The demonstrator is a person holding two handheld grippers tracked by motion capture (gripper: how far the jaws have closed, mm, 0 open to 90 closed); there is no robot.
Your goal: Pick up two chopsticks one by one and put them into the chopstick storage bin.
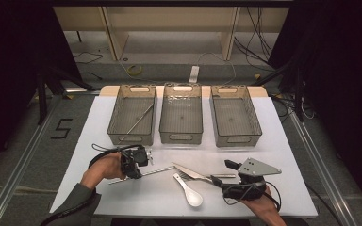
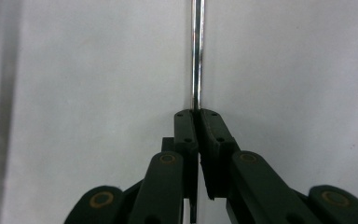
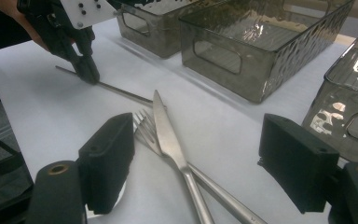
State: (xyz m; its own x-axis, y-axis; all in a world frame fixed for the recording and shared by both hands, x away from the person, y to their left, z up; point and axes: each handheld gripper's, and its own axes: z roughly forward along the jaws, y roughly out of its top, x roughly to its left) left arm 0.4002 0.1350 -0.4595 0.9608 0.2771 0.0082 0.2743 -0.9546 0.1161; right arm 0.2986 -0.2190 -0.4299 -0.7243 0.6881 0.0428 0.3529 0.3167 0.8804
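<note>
A thin metal rod [image 1: 158, 171] lies on the white table sheet, and my left gripper [image 1: 133, 175] is shut on it near its middle. In the left gripper view the jaws [image 2: 197, 114] pinch the rod [image 2: 196, 56], which runs straight away from them. My right gripper [image 1: 222, 172] rests at the front right with its jaws wide open. Between and just beyond its fingers [image 3: 107, 158] lie a knife [image 3: 168, 135] and a fork [image 3: 144, 128], crossed and touched by neither pad. Farther off in that view, the left gripper [image 3: 87, 72] holds the rod [image 3: 121, 92].
Three clear grey bins stand in a row at the back: left [image 1: 113, 113], middle [image 1: 181, 137], right [image 1: 255, 117]. The left one holds another metal rod [image 1: 140, 117]. A white spoon [image 1: 188, 190] lies near the front edge, beside the knife [image 1: 191, 172] and fork [image 1: 183, 176].
</note>
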